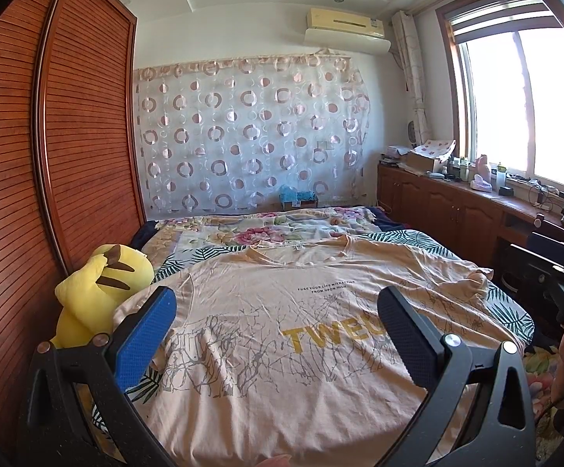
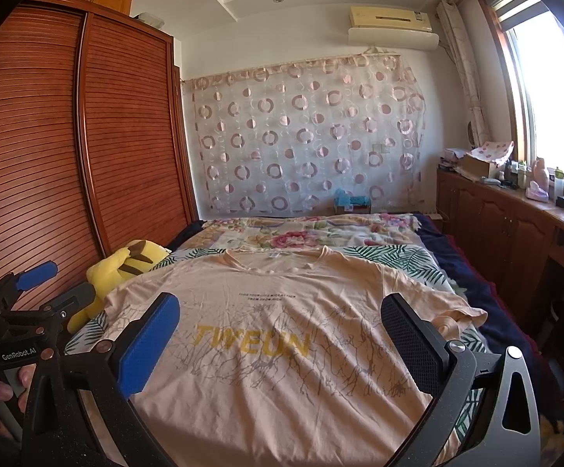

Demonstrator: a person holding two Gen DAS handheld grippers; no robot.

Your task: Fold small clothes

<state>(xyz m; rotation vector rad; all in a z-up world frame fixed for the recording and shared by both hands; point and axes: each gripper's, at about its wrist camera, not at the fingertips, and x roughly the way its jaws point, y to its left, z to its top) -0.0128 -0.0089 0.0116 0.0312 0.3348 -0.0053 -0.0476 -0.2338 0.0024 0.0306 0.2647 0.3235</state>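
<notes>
A peach T-shirt with yellow "TWEUN" lettering lies flat and spread face up on the bed, collar toward the far end; it also shows in the right wrist view. My left gripper is open and empty, held above the shirt's lower half. My right gripper is open and empty, also above the lower half. The left gripper appears at the left edge of the right wrist view, open, over the bed's left side.
A yellow plush toy lies at the bed's left edge against a wooden wardrobe. A floral quilt covers the far end of the bed. A low wooden cabinet with clutter runs along the right under the window.
</notes>
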